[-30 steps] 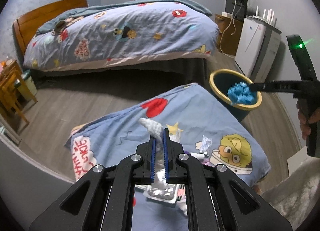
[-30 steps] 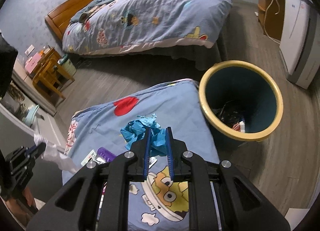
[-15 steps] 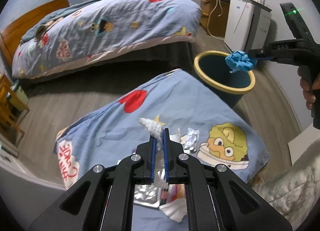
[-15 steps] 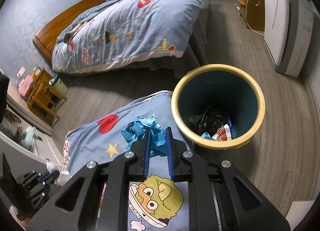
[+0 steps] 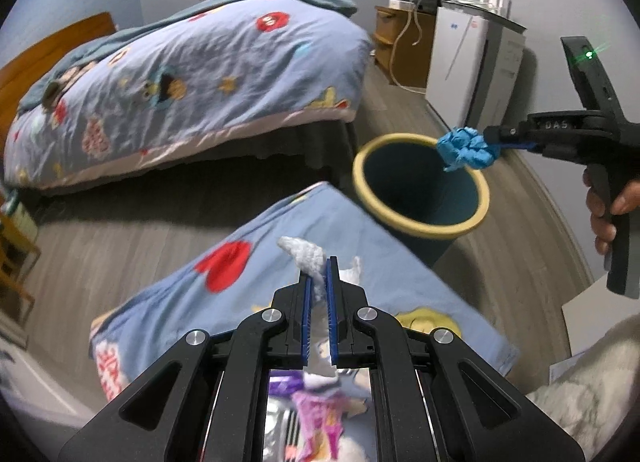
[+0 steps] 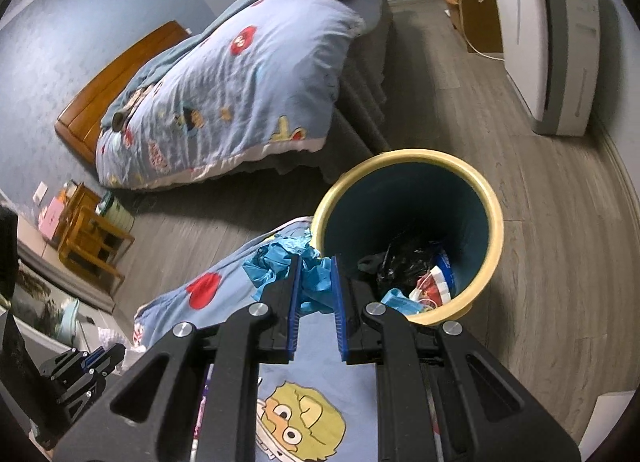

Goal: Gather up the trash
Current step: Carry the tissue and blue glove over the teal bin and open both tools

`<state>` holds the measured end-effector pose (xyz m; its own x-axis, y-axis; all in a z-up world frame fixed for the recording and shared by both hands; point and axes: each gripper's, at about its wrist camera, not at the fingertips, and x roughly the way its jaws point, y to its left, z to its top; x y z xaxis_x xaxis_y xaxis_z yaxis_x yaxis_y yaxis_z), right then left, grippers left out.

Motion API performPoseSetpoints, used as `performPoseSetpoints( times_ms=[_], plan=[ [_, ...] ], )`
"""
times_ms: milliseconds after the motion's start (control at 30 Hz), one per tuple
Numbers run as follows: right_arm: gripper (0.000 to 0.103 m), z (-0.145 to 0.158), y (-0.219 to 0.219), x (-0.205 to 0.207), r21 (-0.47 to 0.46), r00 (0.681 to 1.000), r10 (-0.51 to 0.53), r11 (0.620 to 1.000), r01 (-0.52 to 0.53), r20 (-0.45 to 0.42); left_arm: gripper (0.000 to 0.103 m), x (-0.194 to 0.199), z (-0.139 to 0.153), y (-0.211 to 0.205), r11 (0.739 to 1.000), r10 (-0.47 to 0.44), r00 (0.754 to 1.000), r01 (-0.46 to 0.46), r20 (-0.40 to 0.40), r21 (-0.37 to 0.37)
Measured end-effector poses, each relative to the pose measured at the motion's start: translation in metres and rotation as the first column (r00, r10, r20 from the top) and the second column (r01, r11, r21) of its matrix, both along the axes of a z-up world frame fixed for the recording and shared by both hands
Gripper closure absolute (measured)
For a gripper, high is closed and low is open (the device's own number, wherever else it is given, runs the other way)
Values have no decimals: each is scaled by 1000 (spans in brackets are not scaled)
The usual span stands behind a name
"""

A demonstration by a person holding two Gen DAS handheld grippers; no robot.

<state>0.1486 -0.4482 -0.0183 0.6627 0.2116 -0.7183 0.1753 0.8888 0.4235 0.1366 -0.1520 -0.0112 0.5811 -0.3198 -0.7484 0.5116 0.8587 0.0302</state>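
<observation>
So my right tool point(image 6: 316, 290) is clamped tight on a crumpled blue wad of paper point(image 6: 308, 282), sitting mid-frame in the right wrist view, just at the near left edge of the trash bin point(image 6: 494, 230). From the left wrist view the blue wad hangs over the bin's right rim, upper right of the frame, with my right hand point(image 5: 604, 210) gripping the handle at the far right edge.

My left tool point(image 5: 319, 282) is squeezed nearly shut on a white crumpled tissue point(image 5: 306, 256), centre of that frame, the tissue poking out past the tips toward the upper left.

The bin is dark teal inside with a yellow rim and already has stuff at the bottom: a black bag point(image 6: 404, 262) and some red, white and blue wrappers point(image 6: 436, 282).

Under both tools is a blue cartoon-print blanket point(image 5: 248, 262). Between the left tool's arms, bottom of the frame, there's a purple wrapper point(image 5: 316, 418) and something silvery, too blurred to name.

Further out: grey wood floor point(image 6: 560, 262), a bed point(image 5: 224, 74) with a matching duvet in the upper left, a white appliance point(image 6: 552, 42) upper right.
</observation>
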Motion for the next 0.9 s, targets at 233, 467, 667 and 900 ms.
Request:
performPoseSetpoints(
  times_ms=[233, 467, 667, 900],
  plan=[
    [89, -22, -39, 13, 47, 996, -78, 996, 81, -47, 95, 25, -1, -39, 998, -58, 998, 58, -5, -5],
    [89, -45, -62, 20, 41, 988, -123, 991, 127, -97, 95, 45, -2, -70, 995, -101, 995, 101, 7, 0],
    [89, -56, -78, 22, 19, 981, -162, 986, 165, -109, 95, 52, -9, -96, 991, -135, 991, 135, 2, -16],
    [89, -69, -104, 25, 29, 968, -219, 974, 224, -124, 95, 65, -22, -129, 983, -186, 983, 186, 7, 0]
  ],
)
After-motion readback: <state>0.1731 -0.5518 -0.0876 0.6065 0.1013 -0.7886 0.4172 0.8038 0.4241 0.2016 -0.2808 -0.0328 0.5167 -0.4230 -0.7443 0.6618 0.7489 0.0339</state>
